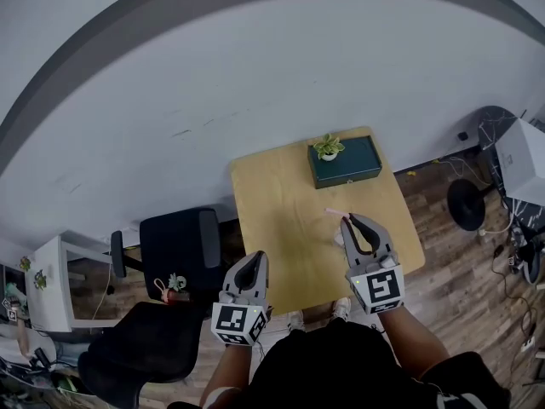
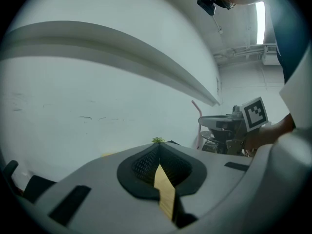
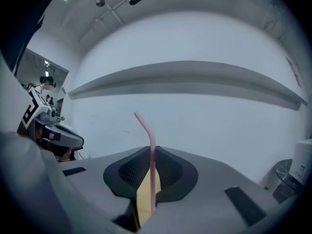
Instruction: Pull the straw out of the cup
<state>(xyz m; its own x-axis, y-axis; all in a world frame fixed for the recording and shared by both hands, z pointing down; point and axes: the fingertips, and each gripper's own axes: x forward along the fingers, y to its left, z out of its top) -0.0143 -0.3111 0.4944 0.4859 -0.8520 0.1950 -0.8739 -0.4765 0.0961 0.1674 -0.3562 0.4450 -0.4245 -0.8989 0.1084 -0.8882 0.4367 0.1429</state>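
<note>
A thin pink straw [image 3: 152, 172] with a bent top stands upright between the jaws of my right gripper [image 3: 150, 149], which is shut on it. From the head view the straw [image 1: 335, 212] pokes out past the right gripper [image 1: 346, 221], above the wooden table [image 1: 281, 211]. A small pale thing [image 1: 339, 239], perhaps the cup, shows just left of that gripper's fingers and is mostly hidden. My left gripper [image 1: 259, 256] hovers at the table's near left edge, jaws shut on nothing [image 2: 157, 149]. The left gripper view shows the straw [image 2: 197, 112] at the right.
A dark green box [image 1: 345, 162] with a small potted plant [image 1: 328, 147] on it sits at the table's far side. Black chairs [image 1: 179, 245] stand to the left. A fan base [image 1: 467, 203] and cables lie on the floor at right. A white wall runs behind.
</note>
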